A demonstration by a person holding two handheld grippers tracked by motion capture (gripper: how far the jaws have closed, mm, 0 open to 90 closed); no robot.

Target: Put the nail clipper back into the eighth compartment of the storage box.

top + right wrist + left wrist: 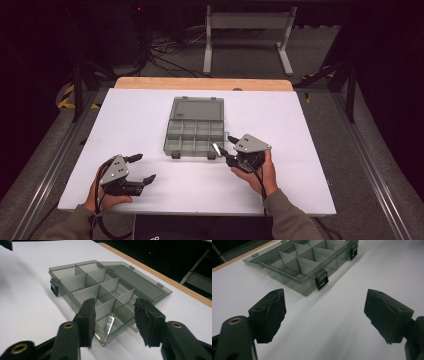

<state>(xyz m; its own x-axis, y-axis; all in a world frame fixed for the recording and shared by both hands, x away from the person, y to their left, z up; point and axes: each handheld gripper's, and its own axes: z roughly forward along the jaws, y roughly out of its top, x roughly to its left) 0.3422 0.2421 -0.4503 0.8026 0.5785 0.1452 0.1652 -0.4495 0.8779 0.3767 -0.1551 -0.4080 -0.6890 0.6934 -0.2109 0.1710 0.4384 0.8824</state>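
Note:
A smoky clear compartment box [194, 136] lies open on the white table [295, 125], its lid [197, 109] folded flat behind it. A small shiny metal piece [109, 324] rests in the box's [82, 282] nearest corner compartment. My right gripper [226, 145] hovers at the box's front right corner. In the right gripper view the right gripper [114, 305] has its jaws apart above that compartment and grips nothing. My left gripper [145, 168] sits near the table's front left. Its jaws [324, 297] stand wide over bare table, pointing toward the box [297, 267] and its black latches.
A wooden strip [200, 83] runs along the table's far edge. Beyond it on the floor stand a white metal frame [247, 22] and a tangle of cables [165, 50]. Metal rails flank the table on both sides.

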